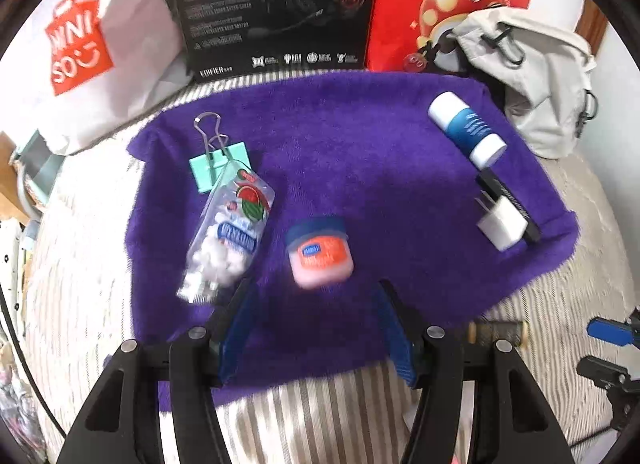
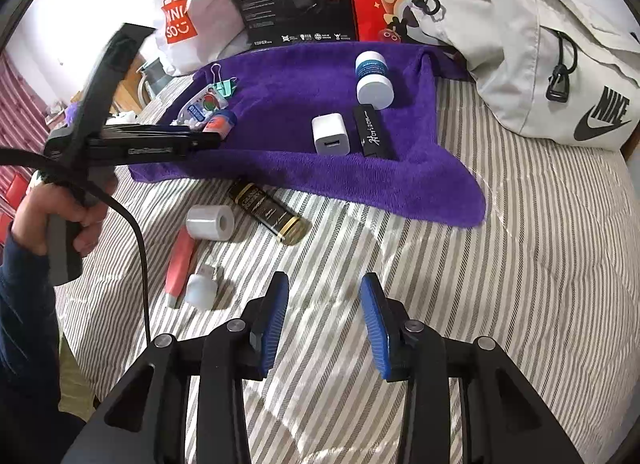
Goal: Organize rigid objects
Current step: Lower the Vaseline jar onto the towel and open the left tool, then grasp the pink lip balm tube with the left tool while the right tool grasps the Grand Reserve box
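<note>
Left tool point(image 1: 316, 300) spread wide, empty, low centre of frame; small jar point(image 1: 320, 252) with blue lid just beyond the tips, not touched, on purple towel point(image 1: 340, 136). Mint binder clip point(image 1: 219, 168) and cotton-swab packet point(image 1: 230, 232) left of jar. White-capped tube point(image 1: 466, 128), white charger point(image 1: 502, 226) at right. Right tool point(image 2: 324, 304) open, nothing held, over striped bed point(image 2: 500, 264). Left of centre off the towel: black-gold bottle point(image 2: 270, 212), white roll point(image 2: 211, 222), pink tube point(image 2: 180, 260).

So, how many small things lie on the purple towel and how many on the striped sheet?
On the purple towel: 6
mint clip, candy pack, small jar, blue-and-white tube, white charger, black case

On the striped sheet: 4
black-and-gold tube, white roll, pink tube, small white bottle

Total: 10
</note>
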`<state>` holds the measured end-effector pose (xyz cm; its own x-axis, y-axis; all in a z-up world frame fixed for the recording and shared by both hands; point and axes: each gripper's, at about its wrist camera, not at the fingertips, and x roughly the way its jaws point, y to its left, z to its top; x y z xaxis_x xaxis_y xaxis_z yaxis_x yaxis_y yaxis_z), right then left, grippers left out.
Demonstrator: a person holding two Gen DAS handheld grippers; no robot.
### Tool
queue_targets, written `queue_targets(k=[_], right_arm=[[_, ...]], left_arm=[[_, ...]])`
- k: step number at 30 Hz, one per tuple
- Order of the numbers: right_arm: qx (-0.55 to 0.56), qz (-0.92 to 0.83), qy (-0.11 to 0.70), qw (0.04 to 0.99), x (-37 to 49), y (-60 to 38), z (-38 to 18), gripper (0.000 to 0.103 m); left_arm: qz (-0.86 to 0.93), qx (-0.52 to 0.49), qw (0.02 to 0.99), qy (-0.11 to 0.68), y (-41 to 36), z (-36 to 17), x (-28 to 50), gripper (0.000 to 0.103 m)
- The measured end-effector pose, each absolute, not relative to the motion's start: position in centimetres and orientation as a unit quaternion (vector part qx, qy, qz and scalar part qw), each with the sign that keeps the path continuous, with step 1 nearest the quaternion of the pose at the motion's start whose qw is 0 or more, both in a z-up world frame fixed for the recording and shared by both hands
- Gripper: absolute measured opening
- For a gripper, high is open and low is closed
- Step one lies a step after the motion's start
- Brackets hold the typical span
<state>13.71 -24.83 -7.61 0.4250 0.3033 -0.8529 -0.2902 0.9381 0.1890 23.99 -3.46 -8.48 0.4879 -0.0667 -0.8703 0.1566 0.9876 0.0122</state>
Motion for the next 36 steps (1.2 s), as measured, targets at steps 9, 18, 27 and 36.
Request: queue_targets(k=[9, 18, 27, 36], right_arm=[[0.015, 0.178, 0.497, 0.849, 11.0, -25.3, -7.1, 0.04], [0.013, 0.186, 0.499, 0.846, 8.8, -24.9, -7.3, 0.04], [0.015, 0.183, 0.506, 0.843, 8.5, -24.7, -8.0, 0.04], [-0.001, 0.187, 0.503, 0.844, 10.6, -23.5, -8.6, 0.04]], left_arm=[[-0.077, 0.037, 0.866, 0.492, -4.1, -6.9, 16.8, 0.057], [-0.095, 0.019, 0.851, 0.517, -5.7, -9.8, 13.9, 0.057], [-0.08, 0.055, 0.855, 0.51, -5.7, -10.9, 13.0, 0.03], [-0.081, 0.058, 0.859, 0.503, -5.1, -10.8, 13.2, 0.03]])
